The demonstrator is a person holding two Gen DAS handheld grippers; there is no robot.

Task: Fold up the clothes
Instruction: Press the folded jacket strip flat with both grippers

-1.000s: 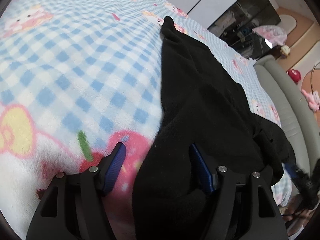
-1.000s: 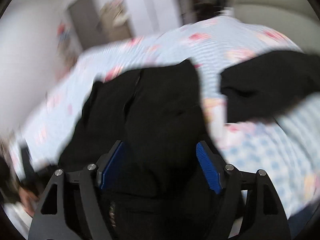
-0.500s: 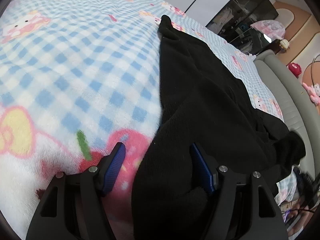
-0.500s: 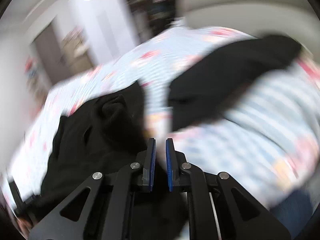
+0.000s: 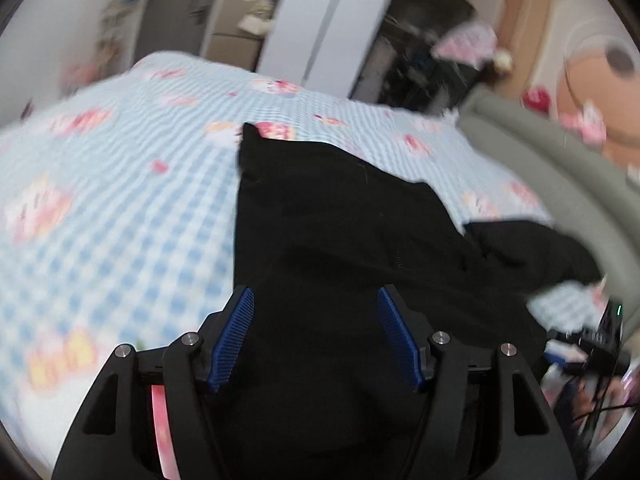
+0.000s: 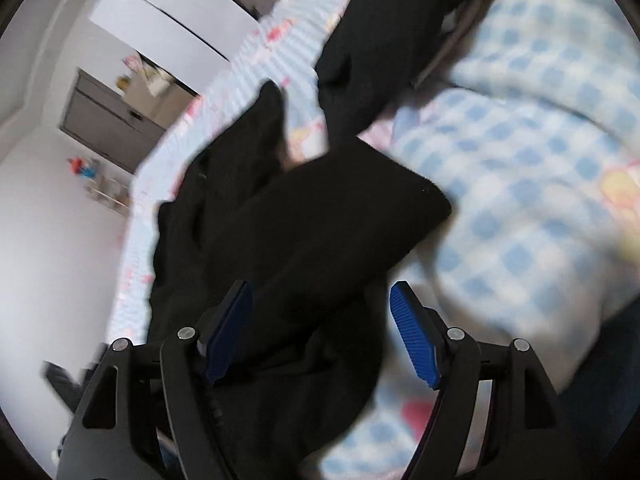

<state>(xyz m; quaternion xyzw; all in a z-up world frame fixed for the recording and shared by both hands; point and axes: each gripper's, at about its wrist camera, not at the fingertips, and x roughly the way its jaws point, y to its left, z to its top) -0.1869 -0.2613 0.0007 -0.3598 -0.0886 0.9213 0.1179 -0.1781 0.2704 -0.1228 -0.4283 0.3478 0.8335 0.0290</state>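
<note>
Left wrist view: left gripper (image 5: 316, 336) with blue pads spread wide, black garment (image 5: 340, 208) filling the gap between them but not pinched. Stretches away up the bed (image 5: 120, 184) as a long dark panel, one corner peaked at the far end, another black lobe off to the right.

Right wrist view: right gripper (image 6: 320, 332) likewise parted, a doubled flap of the same black garment (image 6: 320, 224) lying between and beyond the pads, nothing clamped. More dark cloth at the top, possibly a sleeve; too blurred to tell.

Partly gathered, not yet a neat packet; fits either a fold just laid down and let go, or an edge about to be taken. Calls for finding a clean hem before any pinch.

Soft blue-and-white checked blanket with pink cartoon prints underneath. Grey padded bed frame (image 5: 560, 168), white wardrobe doors (image 5: 312, 20) and shelves beyond.
</note>
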